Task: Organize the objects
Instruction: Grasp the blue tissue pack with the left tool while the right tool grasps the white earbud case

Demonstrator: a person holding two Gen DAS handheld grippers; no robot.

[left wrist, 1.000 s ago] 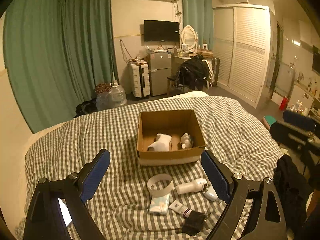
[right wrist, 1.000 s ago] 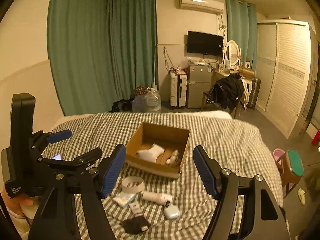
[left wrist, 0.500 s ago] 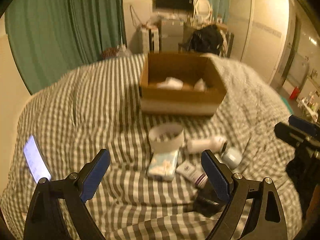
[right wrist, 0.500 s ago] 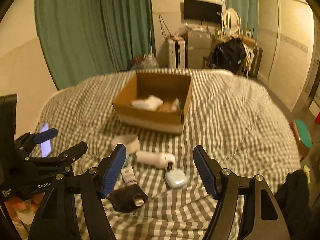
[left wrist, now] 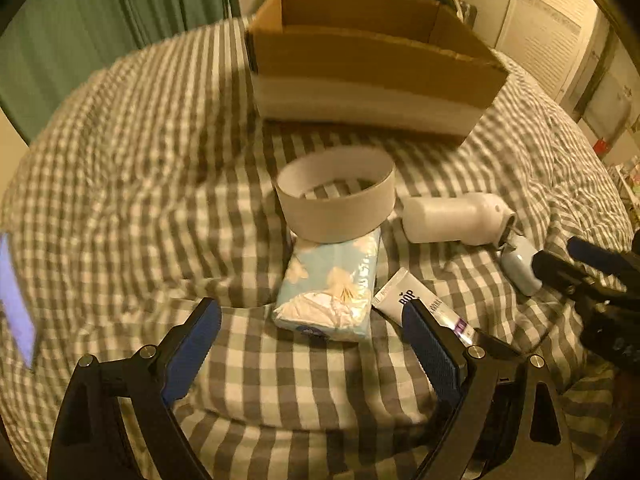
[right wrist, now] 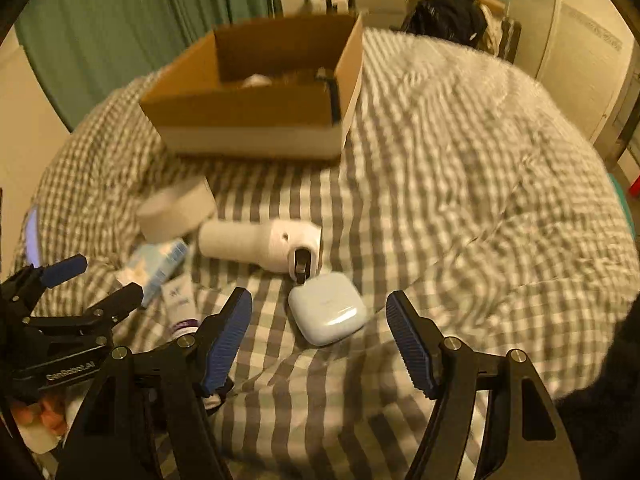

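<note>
A cardboard box [left wrist: 372, 68] stands on the checked bed; it also shows in the right wrist view [right wrist: 256, 120], with white items inside. In front lie a white ring [left wrist: 336, 204], a light blue tissue pack [left wrist: 332, 284], a white tube [left wrist: 416, 304], a white cylindrical device [left wrist: 452, 220] and a pale rounded case [right wrist: 326, 312]. My left gripper [left wrist: 312, 344] is open and empty, just short of the tissue pack. My right gripper [right wrist: 320, 340] is open and empty, its fingertips either side of the pale case.
A lit phone [left wrist: 16, 304] lies on the checked bedcover [right wrist: 460, 184] at the left. Green curtains [right wrist: 100, 20] hang behind the bed. A wardrobe [left wrist: 548, 32] stands at the right. A dark thing lies under my left gripper's right finger.
Both grippers have moved forward and down to the items on the bed. The objects now look much larger. Nothing has been taken hold of.
</note>
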